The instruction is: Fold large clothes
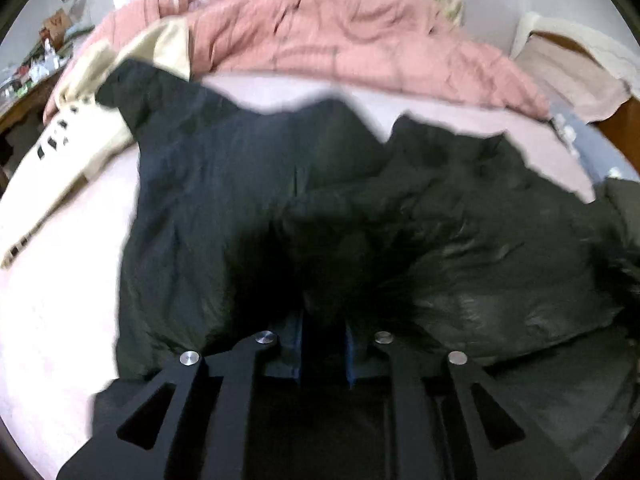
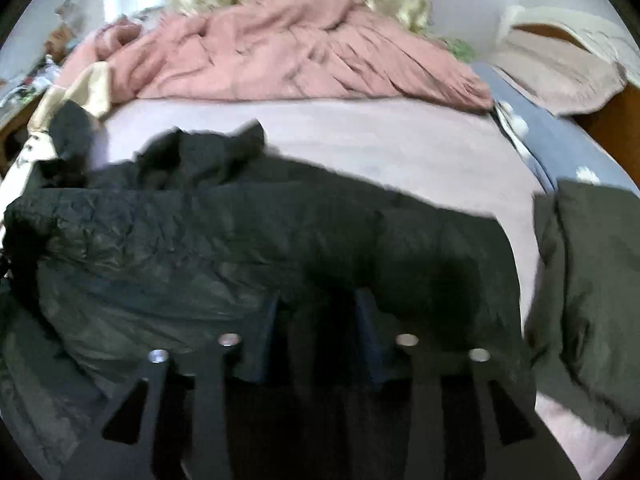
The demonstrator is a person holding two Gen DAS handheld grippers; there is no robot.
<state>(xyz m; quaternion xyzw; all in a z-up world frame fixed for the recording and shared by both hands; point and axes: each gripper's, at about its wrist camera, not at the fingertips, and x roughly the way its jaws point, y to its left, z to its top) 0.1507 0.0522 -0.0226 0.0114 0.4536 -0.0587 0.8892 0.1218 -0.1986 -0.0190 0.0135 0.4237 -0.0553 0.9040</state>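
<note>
Black coat on pink bed

Black coat, crumpled pink quilt, lilac sheet

Both views are motion-blurred, so you can't read seams or fasteners on the black coat. Left gripper: fingertips sink into dark fabric and shadow, so contact with the cloth isn't clear. Right gripper: same, tips lost against the coat's black folds. Olive garment is cut off by the frame edge at right. Clutter on the side furniture is too small & blurred to ID.
</note>
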